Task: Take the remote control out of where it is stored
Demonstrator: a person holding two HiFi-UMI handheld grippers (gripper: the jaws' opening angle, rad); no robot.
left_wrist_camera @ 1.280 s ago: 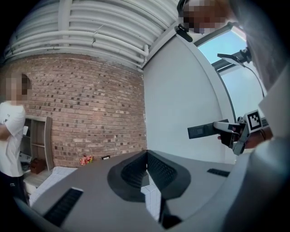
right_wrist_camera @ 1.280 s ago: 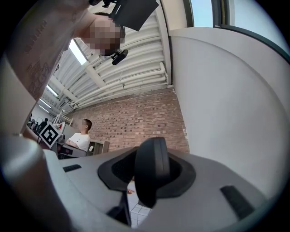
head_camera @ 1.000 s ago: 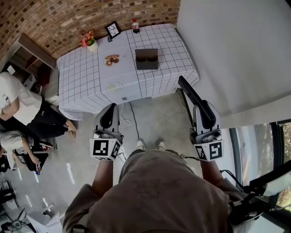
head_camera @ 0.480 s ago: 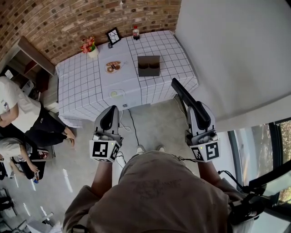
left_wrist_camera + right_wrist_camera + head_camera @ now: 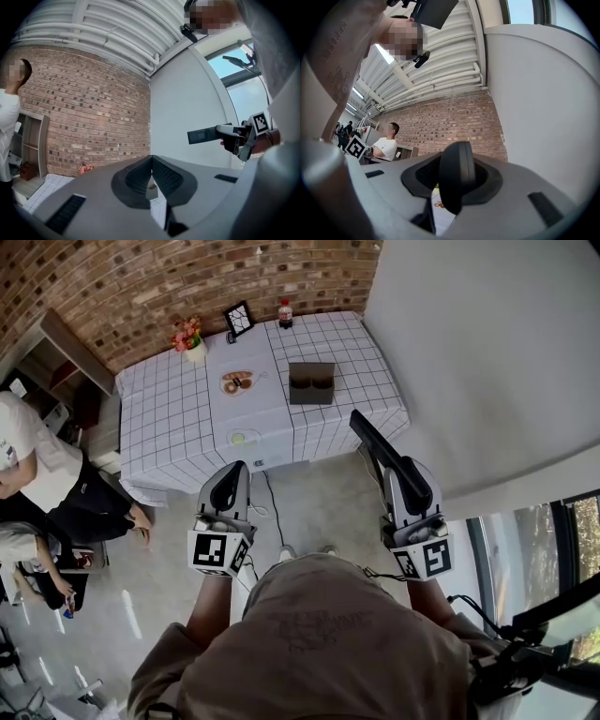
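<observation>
A long black remote control [image 5: 386, 454] sticks forward out of my right gripper [image 5: 412, 488], which is shut on its near end and tilts it slightly upward over the floor. In the right gripper view the remote [image 5: 457, 176] stands edge-on between the pads. The left gripper view shows the remote [image 5: 202, 136] held level by the right gripper [image 5: 233, 137] against the white wall. My left gripper [image 5: 225, 486] is shut with nothing in it, its pads meeting at the tip [image 5: 151, 161]. A brown open box [image 5: 311, 382] sits on the table far ahead of both grippers.
The checked-cloth table [image 5: 169, 418] stands against the brick wall and carries a plate of food [image 5: 236, 382], flowers [image 5: 187, 336], a picture frame [image 5: 238, 319] and a bottle [image 5: 285, 311]. People sit at the left [image 5: 28, 456]. A white wall [image 5: 487, 362] runs close on the right.
My right gripper, with the remote in it, has shifted a little to the left in the head view. The left gripper has barely drifted. Both grips are unchanged.
</observation>
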